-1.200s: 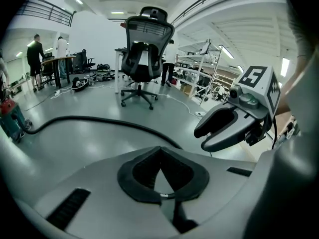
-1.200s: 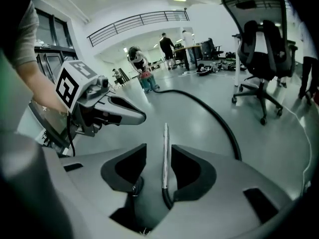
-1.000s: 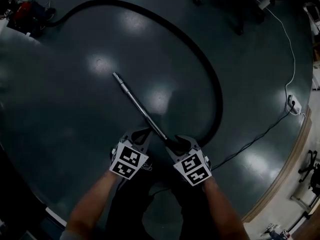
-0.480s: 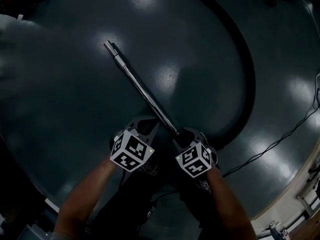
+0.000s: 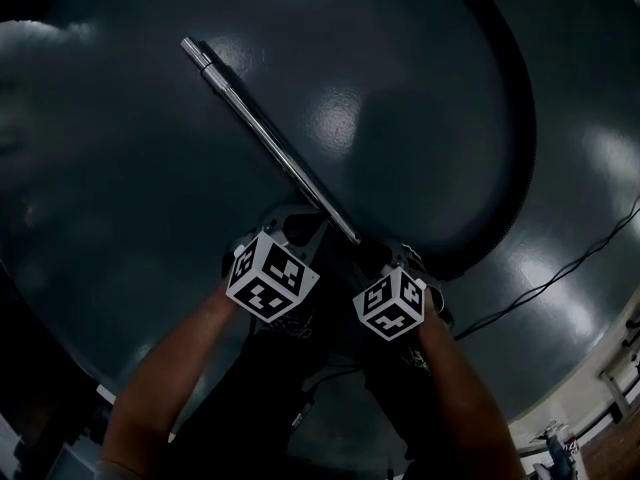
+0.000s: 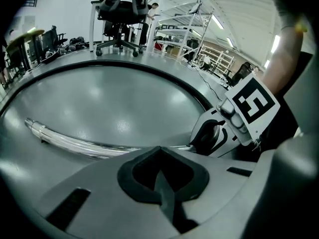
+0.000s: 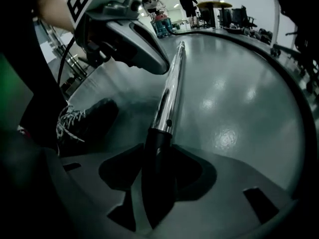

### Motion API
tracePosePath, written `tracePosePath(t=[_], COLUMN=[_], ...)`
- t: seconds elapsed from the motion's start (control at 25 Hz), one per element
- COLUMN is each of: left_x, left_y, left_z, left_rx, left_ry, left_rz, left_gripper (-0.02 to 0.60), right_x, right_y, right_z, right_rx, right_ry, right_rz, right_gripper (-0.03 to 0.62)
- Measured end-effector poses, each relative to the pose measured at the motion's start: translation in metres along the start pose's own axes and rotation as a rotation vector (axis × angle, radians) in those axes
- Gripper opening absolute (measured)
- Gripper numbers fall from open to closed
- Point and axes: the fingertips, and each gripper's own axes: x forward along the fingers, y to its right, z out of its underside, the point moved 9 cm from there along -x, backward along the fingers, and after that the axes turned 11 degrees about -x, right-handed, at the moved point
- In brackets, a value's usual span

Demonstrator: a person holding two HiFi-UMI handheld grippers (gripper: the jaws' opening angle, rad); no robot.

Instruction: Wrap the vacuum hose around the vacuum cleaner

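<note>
Chrome tubing crosses the dark, glossy floor (image 5: 130,188): the metal wand (image 5: 268,138) runs slantwise, its free end far from the person and its near end fitted into a black cuff (image 7: 158,143). The right tool (image 7: 158,171) pinches that cuff, its jaws pressed against the sides, and the wand runs straight out ahead of it. The left tool (image 6: 160,176) is pressed together with nothing between its jaws. It hangs just beside the right one, close to the wand's near part. The vacuum hose (image 5: 522,138) sweeps in a wide arc over the floor to the right of the wand and curves back toward the right tool. A thin power cable (image 5: 560,280) trails farther right. A laced shoe (image 7: 87,118) stands near the tools.
</note>
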Motion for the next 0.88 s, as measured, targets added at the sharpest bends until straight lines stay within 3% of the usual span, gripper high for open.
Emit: tracePosePath(t=[0.08,0.24,0.44,0.72,0.88], left_x=[0.0,-0.017,-0.048,-0.092,-0.108], left_y=[0.002,0.006,0.022,0.04,0.044], left_z=[0.001,-0.005,-0.039,-0.087,-0.11], left_rx=[0.006,0.069,0.153,0.42,0.585], left_ry=[-0.011,-0.019,-0.013,-0.04,-0.057], left_rz=[0.0,-0.021,0.031,0.111,0.133], left_gripper=[0.006,0.008,0.017,0.209,0.267], right_x=[-0.002,-0.025,-0.083,-0.172,-0.222], right_y=[0.0,0.004,0.015,0.037,0.051], right_z=[0.002,-0.007,-0.024,-0.055,-0.072], right_rx=[-0.033,0.013,0.048,0.104,0.093], right_ry=[-0.006,0.016,0.004,-0.043,-0.113], right_rz=[-0.016,-0.122,-0.235,-0.39,-0.461], right_gripper=[0.166,0.161,0.161,0.161,0.161])
